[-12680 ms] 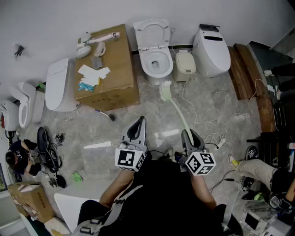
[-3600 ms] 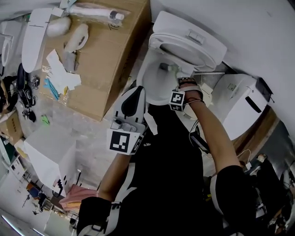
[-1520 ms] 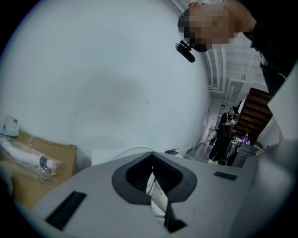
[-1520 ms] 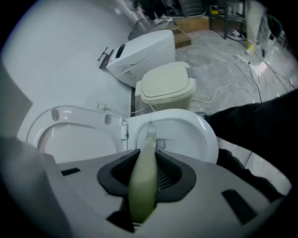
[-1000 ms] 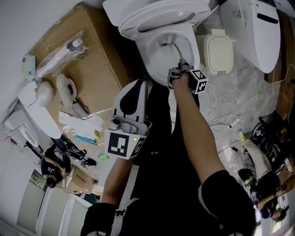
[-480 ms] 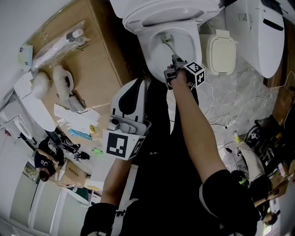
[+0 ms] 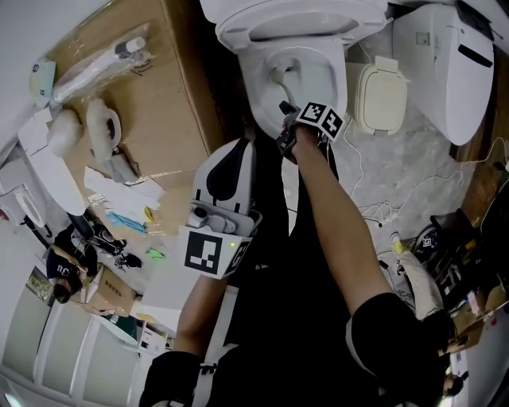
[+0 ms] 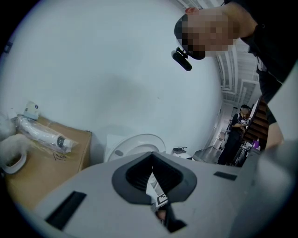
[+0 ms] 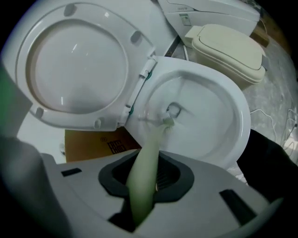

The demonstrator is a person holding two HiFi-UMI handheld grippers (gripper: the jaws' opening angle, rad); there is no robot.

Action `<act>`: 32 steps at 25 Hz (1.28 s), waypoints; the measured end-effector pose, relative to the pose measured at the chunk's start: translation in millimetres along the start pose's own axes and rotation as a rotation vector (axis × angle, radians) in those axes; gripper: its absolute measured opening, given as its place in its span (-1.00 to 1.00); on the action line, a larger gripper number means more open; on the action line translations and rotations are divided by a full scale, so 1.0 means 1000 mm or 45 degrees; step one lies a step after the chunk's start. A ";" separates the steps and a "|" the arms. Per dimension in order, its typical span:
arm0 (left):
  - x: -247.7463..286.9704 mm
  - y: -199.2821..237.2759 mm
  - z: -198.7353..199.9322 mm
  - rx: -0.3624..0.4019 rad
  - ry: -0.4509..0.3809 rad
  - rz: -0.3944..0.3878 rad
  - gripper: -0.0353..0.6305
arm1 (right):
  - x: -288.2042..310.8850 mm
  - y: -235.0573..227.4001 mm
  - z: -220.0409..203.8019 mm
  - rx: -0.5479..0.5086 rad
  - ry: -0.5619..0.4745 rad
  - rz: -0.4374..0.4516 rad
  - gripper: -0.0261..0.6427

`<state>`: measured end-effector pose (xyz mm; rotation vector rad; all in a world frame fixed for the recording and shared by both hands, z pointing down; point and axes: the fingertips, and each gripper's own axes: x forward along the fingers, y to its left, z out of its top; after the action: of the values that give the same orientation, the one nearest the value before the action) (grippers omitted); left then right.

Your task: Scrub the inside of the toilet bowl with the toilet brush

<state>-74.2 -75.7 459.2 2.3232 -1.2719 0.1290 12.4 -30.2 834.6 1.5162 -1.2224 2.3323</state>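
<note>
In the head view the white toilet bowl [image 7: 312, 75] sits at the top with its lid [image 7: 286, 16] raised. My right gripper [image 7: 293, 121] hangs over the bowl's near rim, shut on the pale green toilet brush [image 7: 280, 79], which reaches down inside. In the right gripper view the brush handle [image 9: 145, 160] runs out between the jaws and its head [image 9: 164, 120] rests low in the bowl [image 9: 212, 109] near the drain. My left gripper [image 7: 237, 151] is held back by my body, shut and holding nothing; in its own view the left gripper [image 8: 153, 186] points at the wall.
Left of the toilet stands a cardboard box [image 7: 171, 95] with loose items on top. A small beige lidded bin [image 7: 382, 95] and another white toilet [image 7: 441, 56] stand to the right. Cables [image 7: 382, 208] lie on the tiled floor. A person [image 8: 236, 135] stands far off.
My right gripper stays shut on the brush and has moved a little along the bowl's near rim, shifting the brush head inside. The left gripper has kept its place.
</note>
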 end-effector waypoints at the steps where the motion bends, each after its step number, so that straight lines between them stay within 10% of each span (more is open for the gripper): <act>1: -0.001 -0.001 -0.002 -0.001 0.007 0.005 -0.88 | 0.001 -0.002 -0.002 -0.018 0.012 -0.010 -0.67; 11: 0.001 -0.002 -0.022 -0.025 0.033 0.044 -0.88 | -0.006 -0.058 -0.020 -0.229 0.237 -0.156 -0.75; 28: 0.021 -0.022 -0.024 -0.075 0.007 0.073 -0.88 | -0.046 -0.096 -0.003 -1.230 0.600 -0.505 -0.75; 32: 0.022 -0.022 -0.022 -0.095 -0.018 0.105 -0.88 | -0.051 -0.096 0.009 -1.299 0.622 -0.519 -0.75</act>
<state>-41.1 -72.8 477.0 2.2133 -1.3564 0.0912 90.8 44.6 849.9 0.6881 -1.4185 1.3032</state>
